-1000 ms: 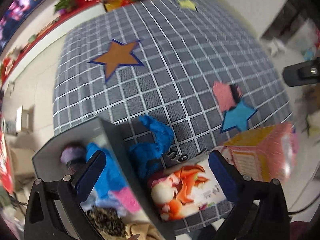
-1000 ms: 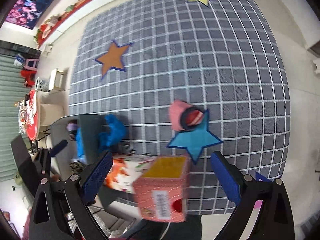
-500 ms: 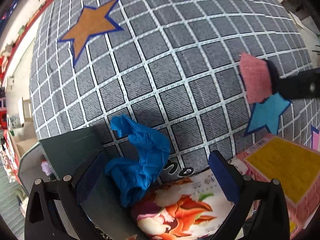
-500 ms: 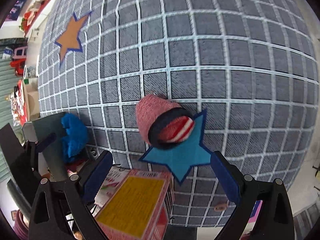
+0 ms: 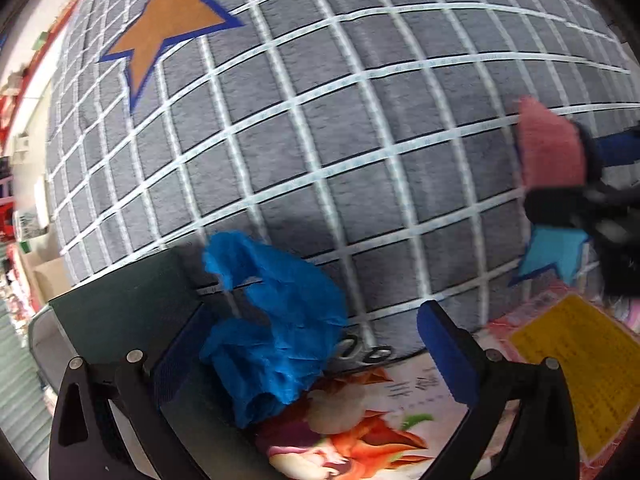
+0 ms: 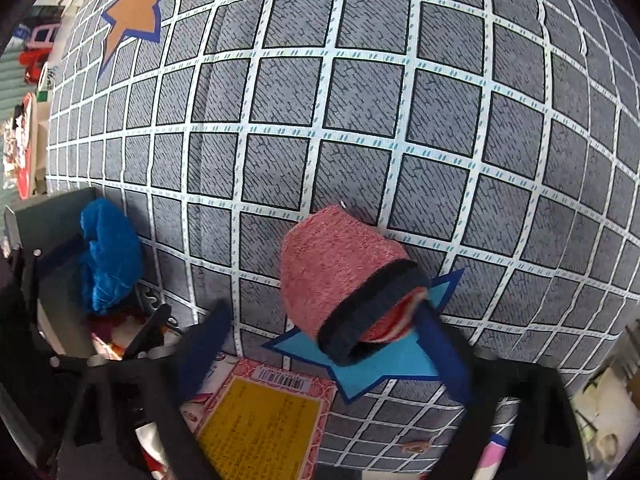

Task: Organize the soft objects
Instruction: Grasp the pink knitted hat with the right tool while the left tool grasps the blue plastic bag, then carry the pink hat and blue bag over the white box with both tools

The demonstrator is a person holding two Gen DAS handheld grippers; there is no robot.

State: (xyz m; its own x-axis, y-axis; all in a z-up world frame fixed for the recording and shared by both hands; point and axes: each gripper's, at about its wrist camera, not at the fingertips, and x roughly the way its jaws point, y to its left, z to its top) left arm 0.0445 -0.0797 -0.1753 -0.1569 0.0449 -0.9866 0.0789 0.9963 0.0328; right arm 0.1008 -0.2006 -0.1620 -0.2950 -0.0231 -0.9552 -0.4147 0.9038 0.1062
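On the checked mat, both hand-held grippers gape: left around blue cloth, right around pink sock.

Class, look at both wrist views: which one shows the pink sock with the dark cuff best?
The right wrist view. There the pink sock lies central and sharp, its dark cuff and striped inside facing the camera, partly over the blue star. The left wrist view shows it only blurred at the right edge.

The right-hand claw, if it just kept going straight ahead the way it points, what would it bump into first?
Probably the pink sock. It lies on the grid rug between the open fingers of the right gripper, one finger already beside its dark cuff. Depth is hard to judge here.
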